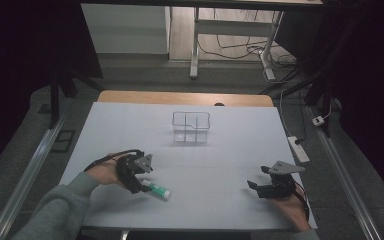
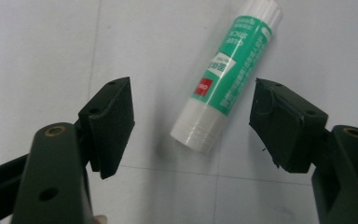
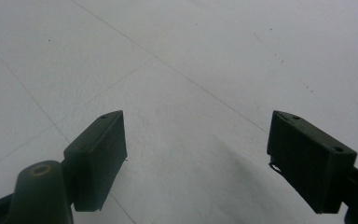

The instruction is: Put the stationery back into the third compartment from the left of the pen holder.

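Note:
A green and white glue stick [image 1: 158, 190] lies flat on the white table sheet [image 1: 210, 165] near its front left. My left gripper [image 1: 141, 186] hovers right over it, open. In the left gripper view the glue stick [image 2: 227, 74] lies at a slant with its white end between the two spread jaws of the left gripper [image 2: 193, 121], touching neither. My right gripper [image 1: 254, 188] rests open at the front right, far from the stick. The right gripper [image 3: 196, 154] has bare sheet between its jaws.
A clear plastic box [image 1: 191, 126] with compartments stands at the middle back of the sheet. The wooden table edge [image 1: 185, 97] shows behind it. A power strip [image 1: 298, 149] and cables lie on the floor to the right, and desk legs [image 1: 195, 45] stand beyond.

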Tool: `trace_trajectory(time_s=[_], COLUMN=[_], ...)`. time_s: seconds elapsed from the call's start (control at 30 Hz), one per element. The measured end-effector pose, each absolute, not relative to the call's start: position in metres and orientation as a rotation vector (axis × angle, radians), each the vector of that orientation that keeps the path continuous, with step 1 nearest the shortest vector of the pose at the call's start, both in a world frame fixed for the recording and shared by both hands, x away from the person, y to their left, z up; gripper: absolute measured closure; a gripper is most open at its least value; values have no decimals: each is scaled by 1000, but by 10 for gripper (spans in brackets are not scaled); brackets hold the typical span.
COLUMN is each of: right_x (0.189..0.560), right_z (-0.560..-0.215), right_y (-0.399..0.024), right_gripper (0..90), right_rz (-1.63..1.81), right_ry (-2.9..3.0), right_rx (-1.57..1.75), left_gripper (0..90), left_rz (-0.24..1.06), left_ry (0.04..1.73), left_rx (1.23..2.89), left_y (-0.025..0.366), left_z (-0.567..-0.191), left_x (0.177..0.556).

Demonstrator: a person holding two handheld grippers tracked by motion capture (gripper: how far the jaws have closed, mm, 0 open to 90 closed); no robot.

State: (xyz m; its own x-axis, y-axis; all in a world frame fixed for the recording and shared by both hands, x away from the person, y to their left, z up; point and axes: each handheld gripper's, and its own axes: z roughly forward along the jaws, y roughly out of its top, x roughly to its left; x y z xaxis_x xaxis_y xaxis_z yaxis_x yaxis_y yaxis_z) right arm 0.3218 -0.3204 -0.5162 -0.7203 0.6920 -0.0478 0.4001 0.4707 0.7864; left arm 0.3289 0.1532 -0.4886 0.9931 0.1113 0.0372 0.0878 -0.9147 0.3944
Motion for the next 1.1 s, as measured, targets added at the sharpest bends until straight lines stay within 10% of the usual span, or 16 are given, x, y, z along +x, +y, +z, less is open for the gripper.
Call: trace_trajectory(time_s=[1.1], right_x=[322], right_z=[-517], right_y=[-321], right_gripper=[189], right_rz=[1140], right_ry=[2365], right_rx=[932], left_gripper=[644], left_rz=[116], left_ry=[-147], left_rx=[2828], left_y=[139], left_z=[-508], left_x=[323])
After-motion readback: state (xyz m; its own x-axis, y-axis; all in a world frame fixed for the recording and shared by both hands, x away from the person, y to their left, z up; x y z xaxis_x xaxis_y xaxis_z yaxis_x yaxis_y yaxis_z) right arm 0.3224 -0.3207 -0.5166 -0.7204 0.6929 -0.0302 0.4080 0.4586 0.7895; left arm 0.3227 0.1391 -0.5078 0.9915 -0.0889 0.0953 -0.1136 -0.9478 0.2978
